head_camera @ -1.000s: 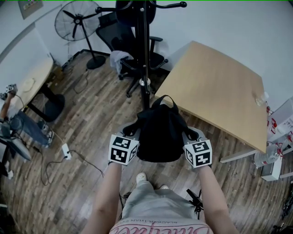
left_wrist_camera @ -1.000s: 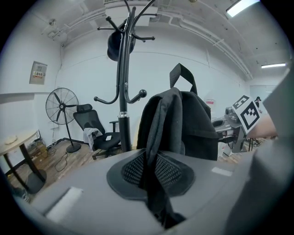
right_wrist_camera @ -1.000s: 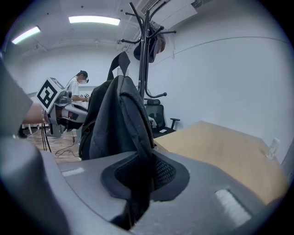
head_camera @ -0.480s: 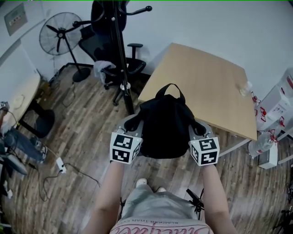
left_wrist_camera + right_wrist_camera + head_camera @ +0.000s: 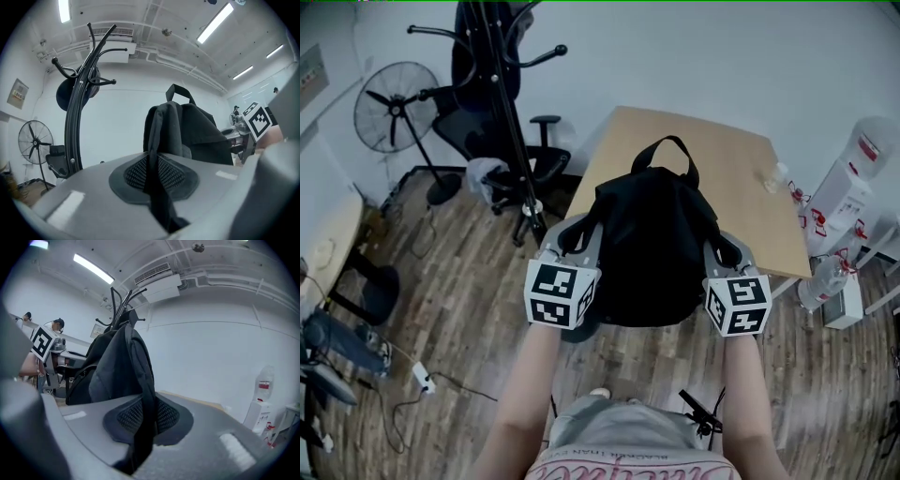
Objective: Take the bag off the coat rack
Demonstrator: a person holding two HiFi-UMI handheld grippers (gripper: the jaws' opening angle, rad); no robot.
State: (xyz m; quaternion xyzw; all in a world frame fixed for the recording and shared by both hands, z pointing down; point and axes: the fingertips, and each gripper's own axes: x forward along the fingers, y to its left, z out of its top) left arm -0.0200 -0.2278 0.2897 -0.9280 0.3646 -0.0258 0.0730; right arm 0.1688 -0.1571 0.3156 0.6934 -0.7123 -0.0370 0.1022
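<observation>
The fingers of the left gripper (image 5: 574, 239) are closed tight on one black shoulder strap (image 5: 157, 187) of the black fabric backpack (image 5: 652, 244). The fingers of the right gripper (image 5: 727, 251) pinch the other strap (image 5: 143, 427) in the same way, each strap running down through the narrow gap between the dark mesh pads. The backpack hangs between the two pairs of fingers, its body just beyond them and its top carry loop (image 5: 673, 155) standing up on the far side. It is clear of the black metal coat rack (image 5: 502, 103), which stands well apart, beyond the left fingers and out to their left. A second ago the backpack sat lower, directly in front of the rack's pole and over the wooden plank floor (image 5: 459, 281). Half a second ago it had drifted toward the corner of the light wooden tabletop (image 5: 727, 164). Now it is raised higher, fills more of the head view and overlaps that tabletop's near edge, while the rack, the black standing fan (image 5: 394, 108) and the black office chair (image 5: 506, 155) have all slid further left of the left fingers. The grip on both straps looks unchanged across the three moments, and both grippers point roughly level.
</observation>
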